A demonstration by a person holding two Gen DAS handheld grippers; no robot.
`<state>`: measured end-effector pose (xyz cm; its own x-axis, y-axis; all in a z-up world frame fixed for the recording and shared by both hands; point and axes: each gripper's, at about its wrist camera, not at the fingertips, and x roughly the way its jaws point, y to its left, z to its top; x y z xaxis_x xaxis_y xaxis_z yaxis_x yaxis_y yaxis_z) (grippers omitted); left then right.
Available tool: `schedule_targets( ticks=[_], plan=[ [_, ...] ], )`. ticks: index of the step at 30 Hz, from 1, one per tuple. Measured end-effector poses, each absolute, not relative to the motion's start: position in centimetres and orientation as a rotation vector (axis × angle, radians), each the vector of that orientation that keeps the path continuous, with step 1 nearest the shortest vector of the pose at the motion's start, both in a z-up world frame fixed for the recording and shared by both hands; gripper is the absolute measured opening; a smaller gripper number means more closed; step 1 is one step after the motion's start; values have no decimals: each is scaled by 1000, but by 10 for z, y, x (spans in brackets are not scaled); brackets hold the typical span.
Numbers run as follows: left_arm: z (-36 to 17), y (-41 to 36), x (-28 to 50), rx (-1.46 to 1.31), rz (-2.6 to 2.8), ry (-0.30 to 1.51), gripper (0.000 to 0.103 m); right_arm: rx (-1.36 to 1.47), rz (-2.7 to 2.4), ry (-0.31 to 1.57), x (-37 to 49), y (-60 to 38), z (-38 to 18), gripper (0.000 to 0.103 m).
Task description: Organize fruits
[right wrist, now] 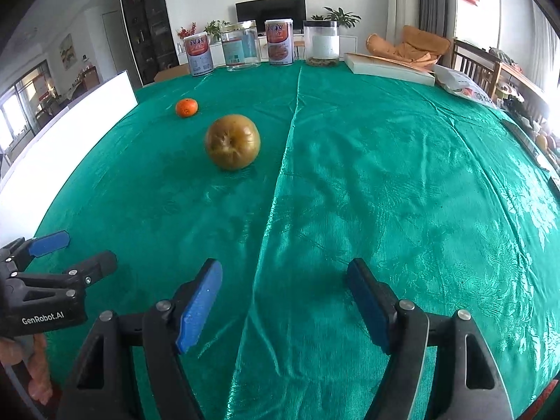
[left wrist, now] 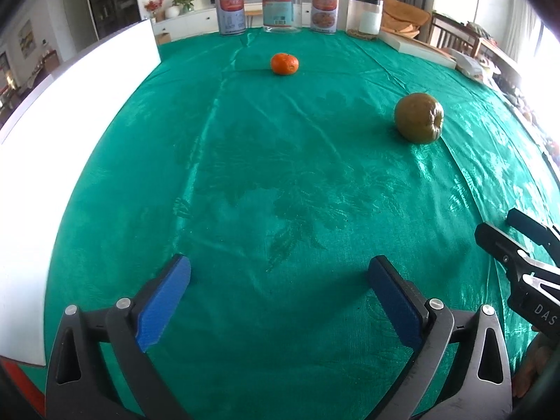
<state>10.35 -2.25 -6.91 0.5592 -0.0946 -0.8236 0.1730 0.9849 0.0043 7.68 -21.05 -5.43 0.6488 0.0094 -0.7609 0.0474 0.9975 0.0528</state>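
A: On the green-clothed tabletop (left wrist: 280, 175) both tongs hang agape, gripping nothing — left tongs (left wrist: 280, 301), right tongs (right wrist: 285, 306).

B: And the fruit?

A: Tangerine (left wrist: 284, 63) far back; a brownish-green fruit (right wrist: 232, 141), perhaps a pear, nearer the right.

B: Risks?

A: Both are round — an off-centre pinch may roll them on that slick cloth.

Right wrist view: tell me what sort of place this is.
Probably a home living and dining room: a table under a shiny green tablecloth, a flat black television on the far wall, leafy potted houseplants beside it.
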Motion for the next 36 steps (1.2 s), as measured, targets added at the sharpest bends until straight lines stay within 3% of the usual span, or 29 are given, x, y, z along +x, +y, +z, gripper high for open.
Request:
schedule_targets(
  ticks=[36],
  plan=[
    [-69, -23, 102, 109, -201, 970, 102, 18, 2, 884, 77, -200, -59, 88]
  ],
)
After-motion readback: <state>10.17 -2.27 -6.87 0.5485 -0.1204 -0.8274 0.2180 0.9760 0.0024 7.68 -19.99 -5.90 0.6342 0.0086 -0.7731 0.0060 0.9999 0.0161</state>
